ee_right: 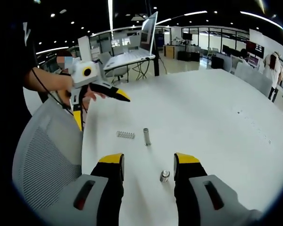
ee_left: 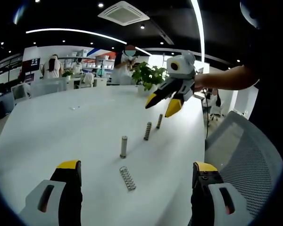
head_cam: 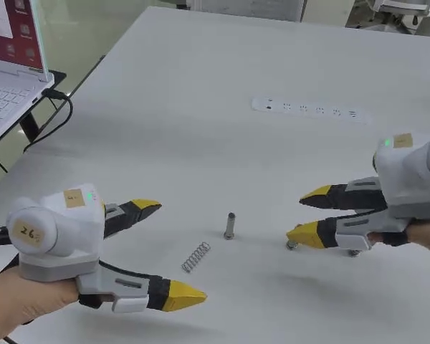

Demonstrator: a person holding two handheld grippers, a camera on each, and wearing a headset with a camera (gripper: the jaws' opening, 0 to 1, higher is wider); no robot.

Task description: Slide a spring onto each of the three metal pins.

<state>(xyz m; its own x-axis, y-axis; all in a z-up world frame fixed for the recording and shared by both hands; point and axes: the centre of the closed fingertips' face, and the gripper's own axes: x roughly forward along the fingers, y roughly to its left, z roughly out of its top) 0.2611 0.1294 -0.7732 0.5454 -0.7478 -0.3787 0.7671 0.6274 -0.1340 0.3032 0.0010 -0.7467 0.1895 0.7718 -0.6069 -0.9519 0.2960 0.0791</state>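
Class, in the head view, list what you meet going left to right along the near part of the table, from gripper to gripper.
left gripper → spring → metal pin → right gripper

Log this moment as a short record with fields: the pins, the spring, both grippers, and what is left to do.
bare pin: one, upright on the table, between the grippers
loose spring: lying flat beside the bare pin, not touching it
other pins: two, upright near the right gripper, each seemingly wearing a spring
left gripper: open, empty, jaws facing the loose spring
right gripper: open, empty
left to do: loose spring onto the bare pin
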